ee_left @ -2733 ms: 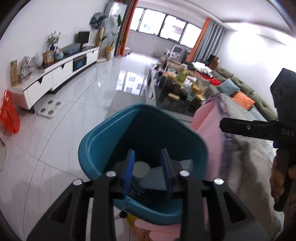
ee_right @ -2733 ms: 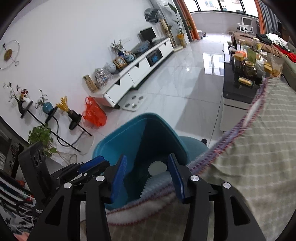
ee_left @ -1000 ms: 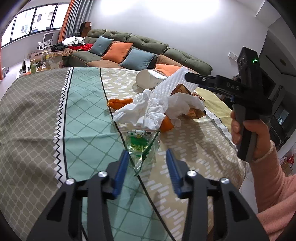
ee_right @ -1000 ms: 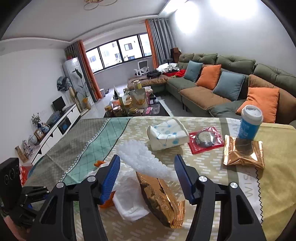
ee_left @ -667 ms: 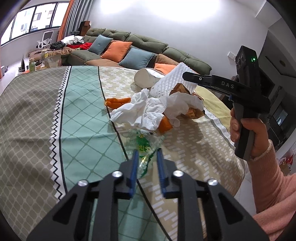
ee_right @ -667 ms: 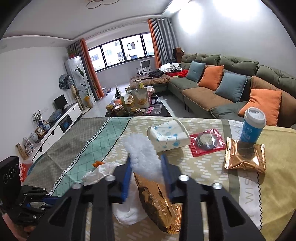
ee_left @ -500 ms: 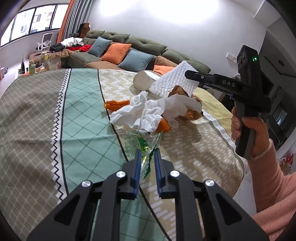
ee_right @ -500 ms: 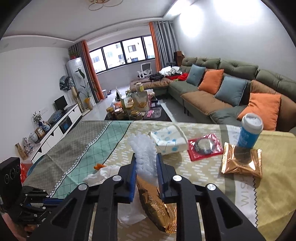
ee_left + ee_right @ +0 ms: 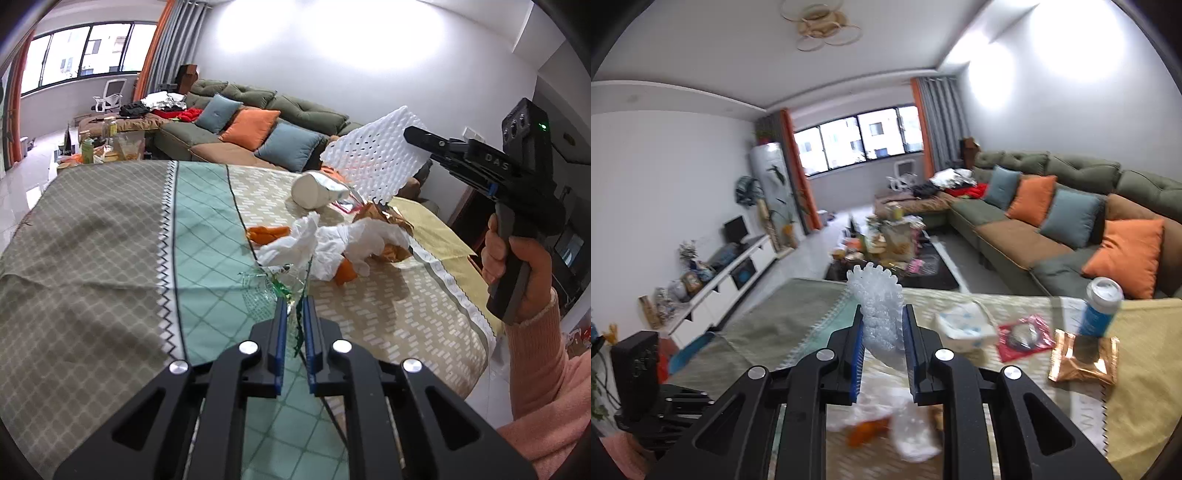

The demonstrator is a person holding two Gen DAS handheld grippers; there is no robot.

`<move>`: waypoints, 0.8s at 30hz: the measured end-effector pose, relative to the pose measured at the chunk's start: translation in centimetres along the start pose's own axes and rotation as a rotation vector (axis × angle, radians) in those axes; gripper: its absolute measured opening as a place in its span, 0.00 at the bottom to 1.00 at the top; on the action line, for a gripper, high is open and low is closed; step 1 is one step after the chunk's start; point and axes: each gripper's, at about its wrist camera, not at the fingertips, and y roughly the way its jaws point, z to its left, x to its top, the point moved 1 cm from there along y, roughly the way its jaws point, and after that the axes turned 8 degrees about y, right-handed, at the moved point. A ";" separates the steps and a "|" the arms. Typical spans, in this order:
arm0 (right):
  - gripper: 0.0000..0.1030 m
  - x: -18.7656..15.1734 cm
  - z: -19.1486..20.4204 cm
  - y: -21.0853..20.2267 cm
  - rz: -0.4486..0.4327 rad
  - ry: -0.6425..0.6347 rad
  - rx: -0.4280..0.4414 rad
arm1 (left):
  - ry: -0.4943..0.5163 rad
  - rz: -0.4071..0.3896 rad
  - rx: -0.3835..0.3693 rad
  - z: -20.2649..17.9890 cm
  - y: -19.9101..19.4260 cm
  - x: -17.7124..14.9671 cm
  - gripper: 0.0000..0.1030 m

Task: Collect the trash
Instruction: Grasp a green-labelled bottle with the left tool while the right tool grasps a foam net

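Note:
My left gripper (image 9: 294, 308) is shut on a clear plastic wrapper with green print (image 9: 275, 286), held just above the patterned tablecloth (image 9: 110, 236). My right gripper (image 9: 882, 325) is shut on a white foam net sleeve (image 9: 877, 308) and holds it in the air; the sleeve (image 9: 373, 158) also shows in the left wrist view, above the trash heap. On the table lie crumpled white tissue (image 9: 325, 243), orange peel (image 9: 267, 233) and a gold foil bag (image 9: 384, 216).
A tipped white paper cup (image 9: 314, 190), a tissue pack (image 9: 964, 326), a red packet (image 9: 1023, 338), a gold pouch (image 9: 1084, 360) and a blue cup (image 9: 1099, 306) are on the table. A sofa with cushions (image 9: 1071, 218) stands behind. The table edge (image 9: 476, 321) is at right.
Both grippers turned from the teal bin to the table, then closed: left on the clear wrapper, right on the foam sleeve. Both have since lifted their pieces, the right one higher.

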 end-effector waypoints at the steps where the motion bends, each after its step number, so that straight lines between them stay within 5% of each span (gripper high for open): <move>1: 0.19 0.0 0.4 0.1 0.001 -0.002 0.015 | -0.002 -0.007 0.007 0.2 -0.4 0.0 0.10; 24: 0.19 -3.7 8.3 6.5 0.189 0.016 0.322 | -0.080 -0.076 0.148 4.3 -6.3 -1.1 0.10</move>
